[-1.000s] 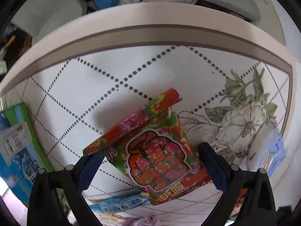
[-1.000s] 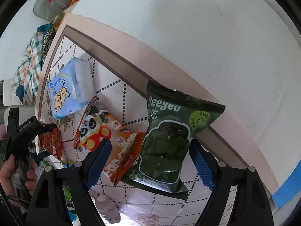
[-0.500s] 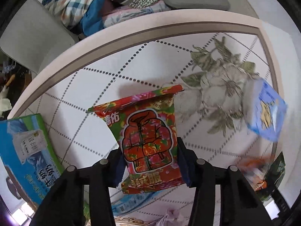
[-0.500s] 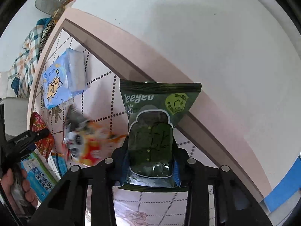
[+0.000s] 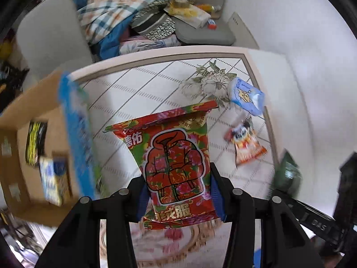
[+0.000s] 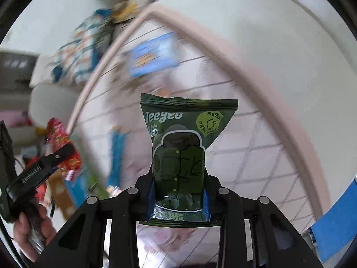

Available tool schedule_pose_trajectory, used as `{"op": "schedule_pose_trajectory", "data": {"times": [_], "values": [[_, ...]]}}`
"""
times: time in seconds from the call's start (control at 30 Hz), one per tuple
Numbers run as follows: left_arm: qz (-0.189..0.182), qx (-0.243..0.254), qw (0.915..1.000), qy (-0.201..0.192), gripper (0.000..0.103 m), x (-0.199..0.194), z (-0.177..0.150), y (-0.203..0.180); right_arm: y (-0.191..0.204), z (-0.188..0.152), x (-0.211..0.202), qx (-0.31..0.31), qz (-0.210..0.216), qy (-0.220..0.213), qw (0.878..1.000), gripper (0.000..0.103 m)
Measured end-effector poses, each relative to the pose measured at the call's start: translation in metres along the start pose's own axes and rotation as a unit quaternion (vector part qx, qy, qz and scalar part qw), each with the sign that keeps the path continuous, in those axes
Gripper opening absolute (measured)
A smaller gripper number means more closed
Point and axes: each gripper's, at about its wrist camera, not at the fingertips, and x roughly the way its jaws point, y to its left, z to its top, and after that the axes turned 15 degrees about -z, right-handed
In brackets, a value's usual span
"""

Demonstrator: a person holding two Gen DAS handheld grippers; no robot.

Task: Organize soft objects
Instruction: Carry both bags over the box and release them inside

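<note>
Since a second ago both claws have closed on their packets and lifted them clear of the patterned tabletop (image 5: 156, 84), and the views have swung so that a cardboard box (image 5: 20, 120) now shows at the left. The left claw (image 5: 178, 197) is clamped on the lower part of the red floral packet (image 5: 176, 156), which stands upright along the fingers, its sealed top edge pointing away from the camera. The right claw (image 6: 178, 197) grips the dark green packet (image 6: 183, 147) the same way, upright and pinched near its bottom. The move ahead probably turns on the box: it lies to the left of the red packet, open side up, so the left claw is the nearer one and the right has to cross the tabletop to reach it. The left wrist view alone shows the box, with a blue packet (image 5: 53, 178) inside, and the blue pouch (image 5: 246, 95) and panda packet (image 5: 245, 143) not yet collected. The right wrist view, heavily blurred, shows the person's left hand (image 6: 33, 230) holding the other tool.
</note>
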Motion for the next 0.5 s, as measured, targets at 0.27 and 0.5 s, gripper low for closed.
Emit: {"op": "schedule_pose_trajectory", "data": {"times": [0.27, 0.5], "values": [[0.000, -0.052, 0.9961, -0.071, 0.044, -0.118, -0.068, 0.072, 0.136, -0.069, -0.038, -0.136, 0.057, 0.005, 0.989, 0.034], [0.077, -0.079, 0.9860, -0.125, 0.044, -0.194, -0.089, 0.149, 0.251, -0.122, -0.063, -0.240, 0.054, -0.016, 0.969, 0.034]]}}
